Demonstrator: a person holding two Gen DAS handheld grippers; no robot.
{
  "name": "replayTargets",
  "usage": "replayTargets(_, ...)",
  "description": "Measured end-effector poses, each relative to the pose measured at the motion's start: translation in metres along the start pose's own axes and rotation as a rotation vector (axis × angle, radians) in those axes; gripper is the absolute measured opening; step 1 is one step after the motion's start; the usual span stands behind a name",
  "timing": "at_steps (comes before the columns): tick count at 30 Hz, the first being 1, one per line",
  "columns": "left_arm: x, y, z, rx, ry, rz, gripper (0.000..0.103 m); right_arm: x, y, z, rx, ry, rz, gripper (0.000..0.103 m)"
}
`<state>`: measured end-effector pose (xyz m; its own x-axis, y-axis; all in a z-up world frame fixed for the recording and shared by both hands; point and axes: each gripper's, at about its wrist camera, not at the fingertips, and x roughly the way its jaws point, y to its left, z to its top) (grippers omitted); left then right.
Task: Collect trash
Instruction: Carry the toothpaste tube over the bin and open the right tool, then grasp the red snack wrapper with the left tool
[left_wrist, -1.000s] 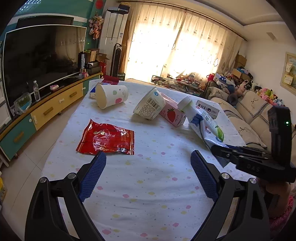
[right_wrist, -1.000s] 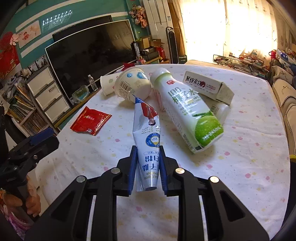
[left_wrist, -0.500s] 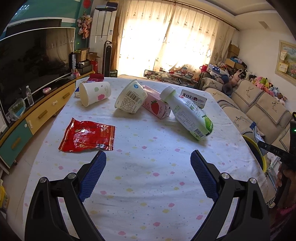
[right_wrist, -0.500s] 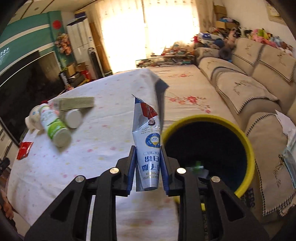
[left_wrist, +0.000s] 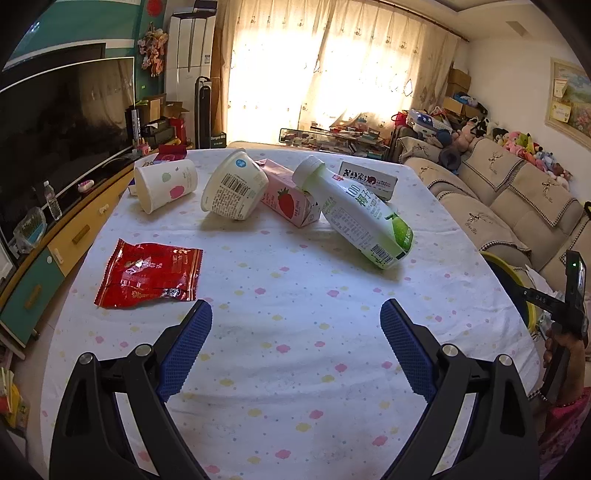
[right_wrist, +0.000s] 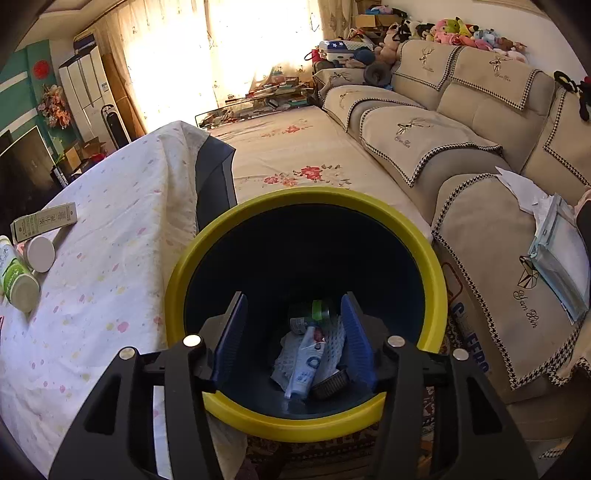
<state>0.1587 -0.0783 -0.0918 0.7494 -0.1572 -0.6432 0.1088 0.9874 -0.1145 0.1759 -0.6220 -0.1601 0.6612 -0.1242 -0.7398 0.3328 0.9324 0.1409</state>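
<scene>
Looking from the left wrist:
Left gripper: spread wide with nothing between its blue pads, hovering over the near part of the table.
Table cover: white cloth with small coloured dots.
Red wrapper: lies flat just ahead of the left pad.
Paper cup: on its side at the far left, apart from the rest.
White tub: tipped over, touching the pink strawberry carton.
Green-and-white bottle: lying on its side, its neck resting against the carton.
Flat box: behind the bottle.
Right gripper: seen at the right edge past the table, in a hand, beside the yellow bin rim; its jaws cannot be told from here.

Looking from the right wrist:
Right gripper: its jaws have just been opening and now stand apart, pinching nothing, right above the bin.
Bin: round, yellow rim, dark inside, on the floor between table and sofa.
Blue-and-white pouch: lies at the bottom of the bin among other rubbish.
Table edge: bottle and flat box show at far left.
</scene>
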Motion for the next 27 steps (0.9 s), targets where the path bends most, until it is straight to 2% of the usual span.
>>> replayTargets(4, 0.004, 0.008, 0.004, -0.007, 0.009, 0.014, 0.091, -0.004, 0.002, 0.002, 0.004, -0.011, 0.017, 0.054)
replayTargets(7, 0.006, 0.025, 0.007, 0.000, 0.008, 0.080, 0.091, -0.007, 0.007, 0.003, 0.001, -0.017, 0.032, 0.054)
replayTargets(12, 0.014, 0.073, 0.015, -0.086, 0.041, 0.108, 0.092, -0.007, 0.012, 0.003, -0.004, -0.011, 0.048, 0.055)
replayTargets(16, 0.031, 0.100, 0.025, -0.116, 0.070, 0.135, 0.092, -0.006, 0.018, 0.004, -0.007, -0.006, 0.059, 0.055)
replayTargets(22, 0.063, 0.133, 0.042, -0.106, 0.121, 0.200, 0.092, -0.007, 0.021, 0.005, -0.013, -0.007, 0.062, 0.055)
replayTargets(25, 0.080, 0.148, 0.045, -0.117, 0.162, 0.202, 0.092, -0.007, 0.023, 0.007, -0.013, -0.004, 0.063, 0.055)
replayTargets(27, 0.093, 0.157, 0.046, -0.141, 0.203, 0.178, 0.092, -0.006, 0.024, 0.007, -0.011, 0.000, 0.067, 0.055)
